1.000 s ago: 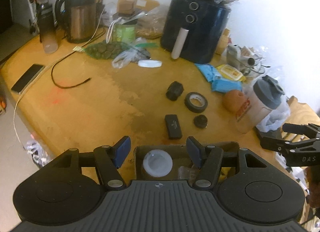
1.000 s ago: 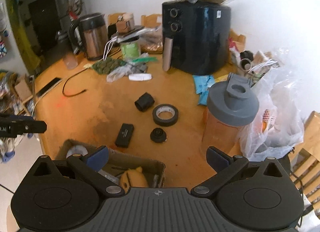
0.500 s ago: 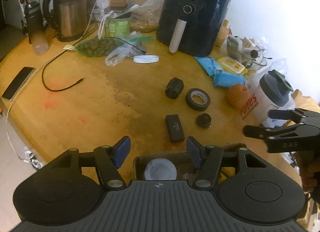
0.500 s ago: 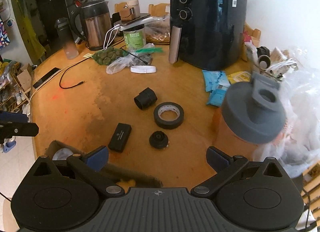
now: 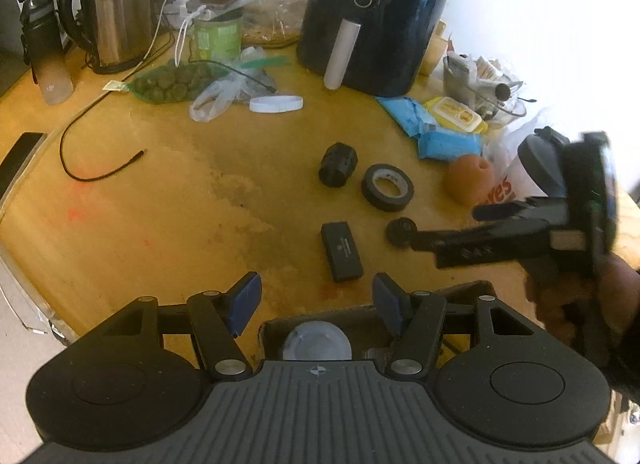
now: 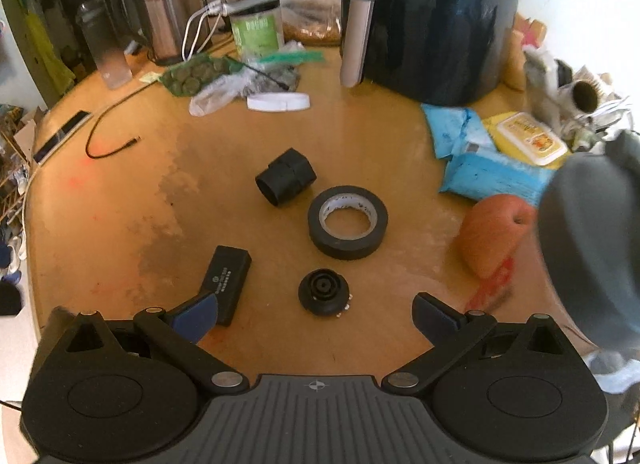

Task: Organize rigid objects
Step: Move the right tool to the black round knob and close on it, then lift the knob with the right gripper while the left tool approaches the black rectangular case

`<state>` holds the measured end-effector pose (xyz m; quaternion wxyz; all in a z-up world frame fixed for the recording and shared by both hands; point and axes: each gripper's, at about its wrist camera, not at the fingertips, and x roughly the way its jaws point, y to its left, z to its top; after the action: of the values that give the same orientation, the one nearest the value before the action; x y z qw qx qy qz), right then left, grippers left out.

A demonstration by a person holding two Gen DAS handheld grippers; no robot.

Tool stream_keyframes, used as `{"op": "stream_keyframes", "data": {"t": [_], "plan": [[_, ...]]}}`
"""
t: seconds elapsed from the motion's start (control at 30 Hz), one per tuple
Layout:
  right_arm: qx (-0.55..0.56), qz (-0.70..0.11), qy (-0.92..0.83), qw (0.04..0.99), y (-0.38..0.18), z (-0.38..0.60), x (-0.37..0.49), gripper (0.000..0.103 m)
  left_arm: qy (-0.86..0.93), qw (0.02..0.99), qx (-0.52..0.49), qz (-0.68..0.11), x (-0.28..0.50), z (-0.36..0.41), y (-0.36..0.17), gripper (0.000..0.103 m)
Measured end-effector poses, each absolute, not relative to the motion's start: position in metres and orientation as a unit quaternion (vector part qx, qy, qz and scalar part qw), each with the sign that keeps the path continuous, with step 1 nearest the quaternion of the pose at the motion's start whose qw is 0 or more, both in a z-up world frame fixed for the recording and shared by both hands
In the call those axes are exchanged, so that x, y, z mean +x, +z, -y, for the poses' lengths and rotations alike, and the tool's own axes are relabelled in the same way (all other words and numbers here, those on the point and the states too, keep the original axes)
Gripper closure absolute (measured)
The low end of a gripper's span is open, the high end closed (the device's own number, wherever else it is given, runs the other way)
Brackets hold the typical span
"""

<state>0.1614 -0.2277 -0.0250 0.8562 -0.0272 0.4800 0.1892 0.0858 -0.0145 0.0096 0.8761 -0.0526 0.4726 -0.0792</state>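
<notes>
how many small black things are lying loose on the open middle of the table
4: a short tube farthest back, a tape roll just right of it, a flat rectangular block near left, and a round knob between the right gripper's open jaws. The box may hide more.

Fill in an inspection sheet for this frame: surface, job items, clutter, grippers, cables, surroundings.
Surface: round yellow wooden table, stained in the middle.
Job's things: black tape roll, black cylindrical adapter, flat black rectangular device, small black round knob, all loose; dark open box at the near edge.
Clutter: black air fryer, steel kettle, blue wipe packs.
Grippers: left gripper open above the box; right gripper open near the knob.
Cables: black cable, white cable.
Surroundings: white wall.
</notes>
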Motion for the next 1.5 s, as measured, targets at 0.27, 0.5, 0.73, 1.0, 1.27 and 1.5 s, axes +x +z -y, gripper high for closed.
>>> {"op": "stream_keyframes", "data": {"t": [0.27,0.5,0.73,1.0,1.27,1.5], "plan": [[-0.021,-0.523,0.170,0.835,-0.058,0.223,0.192,0.023,-0.073,0.870,-0.058,-0.484,0.077,0.008,0.004,0.042],[-0.028,-0.543,0.162,0.823,-0.074,0.218,0.204,0.044,-0.061,0.870,-0.064,-0.484,0.072,0.000,0.005,0.042],[-0.013,-0.546,0.165,0.821,-0.078,0.217,0.205,0.076,-0.054,0.872,-0.066,-0.482,0.069,-0.003,0.007,0.042],[0.010,-0.521,0.164,0.838,-0.056,0.228,0.192,0.076,-0.064,0.875,-0.050,-0.477,0.075,0.002,0.007,0.042],[0.047,-0.498,0.161,0.851,-0.025,0.249,0.166,0.076,-0.083,0.874,-0.027,-0.479,0.091,0.017,0.001,0.042],[0.067,-0.486,0.164,0.856,-0.005,0.261,0.143,0.076,-0.096,0.871,-0.007,-0.482,0.109,0.029,-0.007,0.042]]}}
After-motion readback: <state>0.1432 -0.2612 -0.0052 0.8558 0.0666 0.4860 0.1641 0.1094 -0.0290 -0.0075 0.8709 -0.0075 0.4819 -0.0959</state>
